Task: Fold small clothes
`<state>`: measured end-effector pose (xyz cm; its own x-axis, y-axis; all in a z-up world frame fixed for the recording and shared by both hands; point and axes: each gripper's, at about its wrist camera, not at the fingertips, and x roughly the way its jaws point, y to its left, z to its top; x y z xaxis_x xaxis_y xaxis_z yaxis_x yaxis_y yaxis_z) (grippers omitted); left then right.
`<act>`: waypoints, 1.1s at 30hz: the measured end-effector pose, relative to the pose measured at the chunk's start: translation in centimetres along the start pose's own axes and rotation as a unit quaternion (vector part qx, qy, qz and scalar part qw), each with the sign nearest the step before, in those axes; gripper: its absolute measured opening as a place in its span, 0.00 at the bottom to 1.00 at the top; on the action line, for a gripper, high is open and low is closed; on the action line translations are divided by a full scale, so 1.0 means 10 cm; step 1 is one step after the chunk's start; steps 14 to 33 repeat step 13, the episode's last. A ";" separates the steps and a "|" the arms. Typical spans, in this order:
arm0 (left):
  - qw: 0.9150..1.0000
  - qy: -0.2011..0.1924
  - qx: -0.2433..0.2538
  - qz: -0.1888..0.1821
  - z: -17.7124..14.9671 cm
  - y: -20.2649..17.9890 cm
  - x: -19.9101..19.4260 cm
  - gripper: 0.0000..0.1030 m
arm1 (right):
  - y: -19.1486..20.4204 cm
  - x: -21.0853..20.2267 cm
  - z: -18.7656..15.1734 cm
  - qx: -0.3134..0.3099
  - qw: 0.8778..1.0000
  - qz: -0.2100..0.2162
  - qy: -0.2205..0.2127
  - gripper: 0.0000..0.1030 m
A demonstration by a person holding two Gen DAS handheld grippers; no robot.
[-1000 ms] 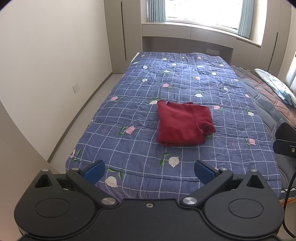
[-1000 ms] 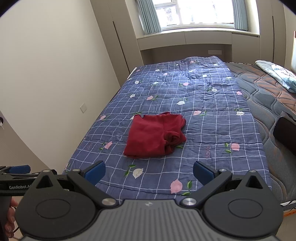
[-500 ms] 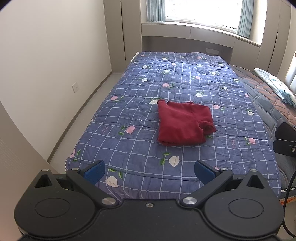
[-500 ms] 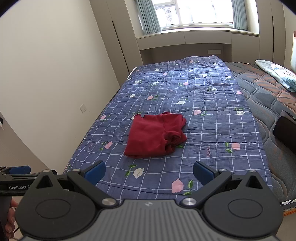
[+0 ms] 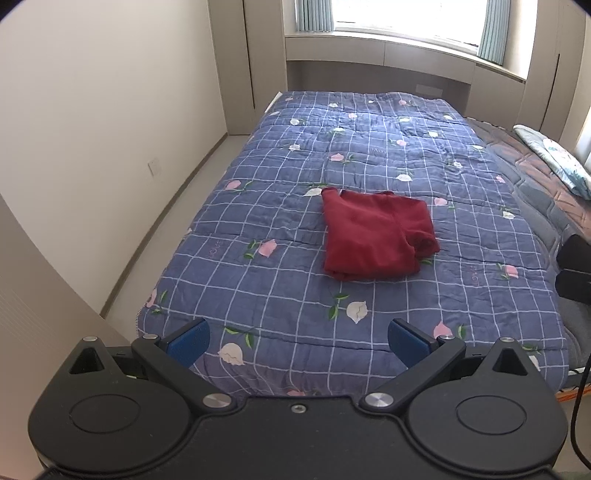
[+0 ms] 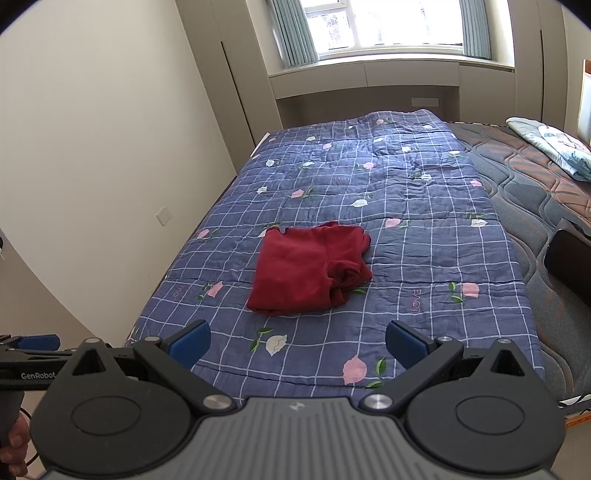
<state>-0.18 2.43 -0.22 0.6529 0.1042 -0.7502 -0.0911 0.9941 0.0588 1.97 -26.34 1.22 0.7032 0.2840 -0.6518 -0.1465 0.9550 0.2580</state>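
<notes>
Both cameras sit high behind the foot edge of the bed, facing along it toward the window. The left view stands nearer the bed's left edge; the right view stands further right and slightly more raised. Both share the quilt, the red garment at mid-bed, well ahead, and the left wall.

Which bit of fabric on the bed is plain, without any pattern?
The red garment, lying partly folded on the checked floral quilt. The pillow at the right edge is patterned too.

Folded dark-red garment flat on the blue checked quilt
</notes>
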 end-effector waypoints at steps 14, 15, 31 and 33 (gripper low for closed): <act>1.000 0.002 0.005 -0.010 0.03 0.08 0.05 0.99 | 0.11 0.05 0.00 0.005 1.000 -0.010 0.003 1.00; 1.000 0.002 0.005 -0.010 0.03 0.08 0.05 0.99 | 0.11 0.05 0.00 0.005 1.000 -0.010 0.003 1.00; 1.000 0.002 0.005 -0.010 0.03 0.08 0.05 0.99 | 0.11 0.05 0.00 0.005 1.000 -0.010 0.003 1.00; 1.000 0.002 0.005 -0.010 0.03 0.08 0.05 0.99 | 0.11 0.05 0.00 0.005 1.000 -0.010 0.003 1.00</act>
